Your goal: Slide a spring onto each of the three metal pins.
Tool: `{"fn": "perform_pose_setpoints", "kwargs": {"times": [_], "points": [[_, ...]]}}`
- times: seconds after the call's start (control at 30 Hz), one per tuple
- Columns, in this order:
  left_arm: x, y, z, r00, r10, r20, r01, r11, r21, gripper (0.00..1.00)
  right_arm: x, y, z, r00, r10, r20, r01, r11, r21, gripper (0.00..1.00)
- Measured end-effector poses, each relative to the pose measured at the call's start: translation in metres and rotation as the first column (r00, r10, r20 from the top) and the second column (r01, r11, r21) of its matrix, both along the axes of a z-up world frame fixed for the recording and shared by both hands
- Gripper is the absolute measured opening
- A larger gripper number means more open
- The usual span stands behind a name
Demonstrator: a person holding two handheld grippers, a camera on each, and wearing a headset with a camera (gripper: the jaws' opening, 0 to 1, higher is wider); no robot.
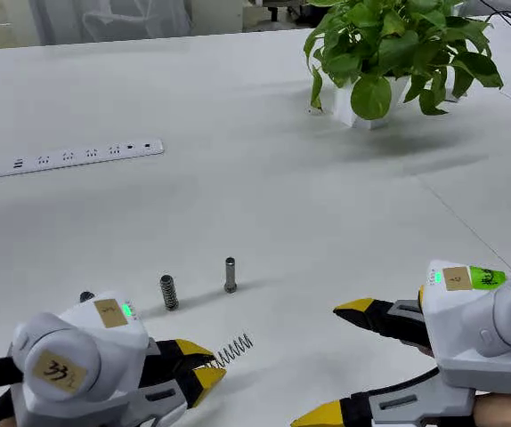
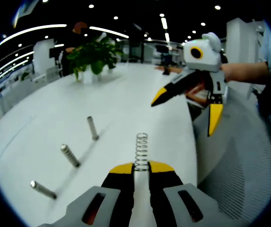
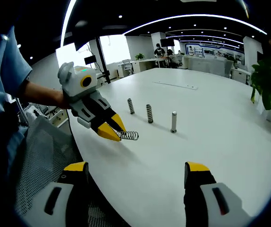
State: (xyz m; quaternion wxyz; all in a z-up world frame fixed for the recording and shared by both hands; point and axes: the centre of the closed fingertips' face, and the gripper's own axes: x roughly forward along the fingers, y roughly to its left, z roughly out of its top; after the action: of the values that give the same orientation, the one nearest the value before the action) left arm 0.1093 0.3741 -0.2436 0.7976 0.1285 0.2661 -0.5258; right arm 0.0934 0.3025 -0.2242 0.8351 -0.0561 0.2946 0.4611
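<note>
Spring (image 1: pixel 235 349), head view: one end pinched in the tips of the left gripper (image 1: pixel 209 366), just in front of three upright pins (image 1: pixel 168 292); right gripper (image 1: pixel 322 363) with jaws wide apart. Left gripper view: jaws narrow, clamping the spring. Right gripper view: two pins carry springs; the bare pin (image 3: pixel 173 121) stands rightmost.

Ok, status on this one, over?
Left hand-held gripper shut on spring. Right hand-held gripper open. Two pins loaded, third pin bare. Nothing blocking it.
</note>
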Motion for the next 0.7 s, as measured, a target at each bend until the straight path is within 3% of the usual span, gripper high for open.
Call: {"fn": "perform_pose_setpoints", "kwargs": {"times": [0.13,0.27,0.43,0.57,0.7], "points": [[-0.001,0.009,0.008,0.999,0.036,0.025,-0.035,0.999,-0.015,0.10,-0.003,0.018,0.002,0.997,0.072,-0.003,-0.072,0.997,-0.005,0.81],[-0.003,0.016,0.013,0.998,0.054,0.039,-0.053,0.998,-0.023,0.10,-0.011,0.033,0.009,0.986,0.167,0.003,-0.166,0.986,-0.020,0.76],[-0.008,0.019,0.021,0.997,0.058,0.058,-0.056,0.998,-0.036,0.10,-0.010,0.043,0.018,0.975,0.220,0.010,-0.220,0.975,-0.009,0.71],[-0.016,0.019,0.022,0.997,0.025,0.075,-0.023,0.999,-0.029,0.10,-0.014,0.049,0.023,0.953,0.302,-0.005,-0.302,0.953,0.009,0.50],[-0.026,0.019,0.026,0.997,-0.010,0.082,0.013,0.999,-0.044,0.10,-0.010,0.053,0.026,0.943,0.332,-0.008,-0.332,0.943,0.027,0.42]]}}
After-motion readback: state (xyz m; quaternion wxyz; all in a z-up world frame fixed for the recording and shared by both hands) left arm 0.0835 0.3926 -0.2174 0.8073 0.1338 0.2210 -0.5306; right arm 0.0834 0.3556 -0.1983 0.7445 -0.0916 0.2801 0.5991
